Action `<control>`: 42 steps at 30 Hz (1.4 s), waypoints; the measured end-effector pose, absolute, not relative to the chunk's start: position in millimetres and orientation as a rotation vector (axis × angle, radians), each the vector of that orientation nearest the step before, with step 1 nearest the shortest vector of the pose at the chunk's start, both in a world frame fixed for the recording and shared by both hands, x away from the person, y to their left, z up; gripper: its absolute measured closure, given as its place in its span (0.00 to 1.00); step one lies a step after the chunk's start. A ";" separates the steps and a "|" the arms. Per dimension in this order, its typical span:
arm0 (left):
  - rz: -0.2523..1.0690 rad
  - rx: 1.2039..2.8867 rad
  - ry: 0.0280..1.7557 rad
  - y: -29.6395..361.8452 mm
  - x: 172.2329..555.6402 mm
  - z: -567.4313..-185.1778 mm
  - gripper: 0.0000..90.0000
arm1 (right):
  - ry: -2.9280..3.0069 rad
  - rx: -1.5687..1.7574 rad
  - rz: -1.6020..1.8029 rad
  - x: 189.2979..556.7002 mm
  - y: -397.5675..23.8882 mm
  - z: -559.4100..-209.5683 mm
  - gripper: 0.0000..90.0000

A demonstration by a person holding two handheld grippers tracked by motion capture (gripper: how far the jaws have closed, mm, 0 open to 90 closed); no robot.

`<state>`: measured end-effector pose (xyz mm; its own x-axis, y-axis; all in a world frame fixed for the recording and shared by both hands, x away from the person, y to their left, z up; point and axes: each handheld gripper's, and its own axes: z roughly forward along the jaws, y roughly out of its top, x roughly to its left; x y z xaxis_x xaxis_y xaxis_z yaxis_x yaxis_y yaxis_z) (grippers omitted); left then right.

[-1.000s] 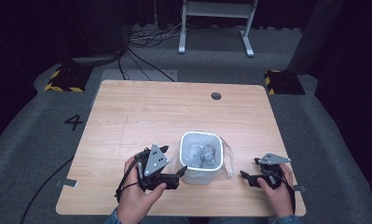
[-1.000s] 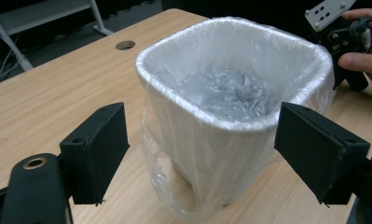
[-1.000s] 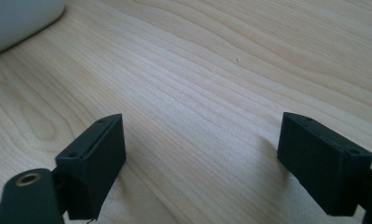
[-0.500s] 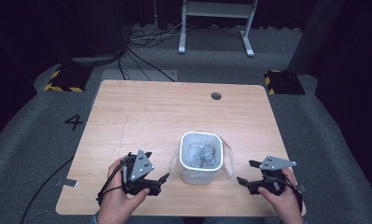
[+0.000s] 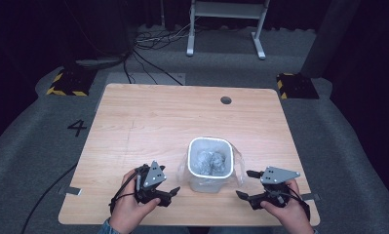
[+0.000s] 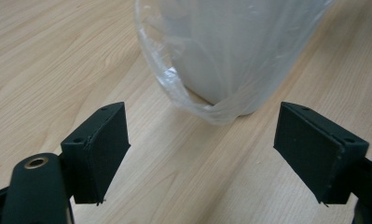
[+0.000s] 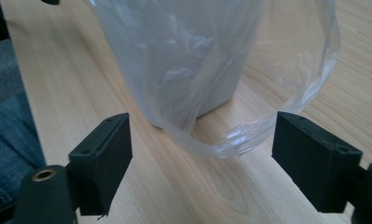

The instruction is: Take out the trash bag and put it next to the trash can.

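hand-held grippers (image 5: 170,192) (image 5: 248,185) gaping; crinkly clear bag (image 5: 238,163) lining white bin (image 5: 210,164)

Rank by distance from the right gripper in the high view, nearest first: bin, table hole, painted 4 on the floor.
Measured from the right gripper:
1. Bin, lined with a clear bag, just to the gripper's left at the near edge of the table.
2. Table hole, near the far edge of the table, beyond the bin.
3. Painted 4, on the grey floor left of the table.
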<state>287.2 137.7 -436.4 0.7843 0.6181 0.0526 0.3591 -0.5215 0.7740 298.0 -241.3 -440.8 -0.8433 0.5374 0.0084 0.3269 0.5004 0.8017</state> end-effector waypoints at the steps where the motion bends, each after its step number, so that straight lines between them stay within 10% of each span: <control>1: 0.406 2.167 0.713 135.5 286.5 -436.4 0.20 | 2.505 0.732 1.264 297.0 -240.2 -439.4 0.27; 7: 0.366 2.148 0.677 128.0 286.2 -433.5 0.42 | 2.582 0.726 1.272 294.3 -234.1 -433.0 0.79; 11: 0.331 2.159 0.665 123.2 286.6 -431.0 0.86 | 2.566 0.683 1.278 288.0 -230.6 -420.7 1.00; 15: 0.325 2.154 0.677 120.8 287.5 -430.8 0.99 | 2.551 0.681 1.285 285.3 -230.5 -414.8 1.00; 42: 0.573 1.945 0.652 135.0 297.8 -376.3 1.00 | 2.305 0.541 1.345 284.9 -231.2 -333.5 1.00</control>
<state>297.8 135.0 -376.3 0.7458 0.6559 0.1166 0.1994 -0.3868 0.9003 284.9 -231.2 -333.5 -0.8384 0.5223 -0.1562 0.1209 0.4575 0.8810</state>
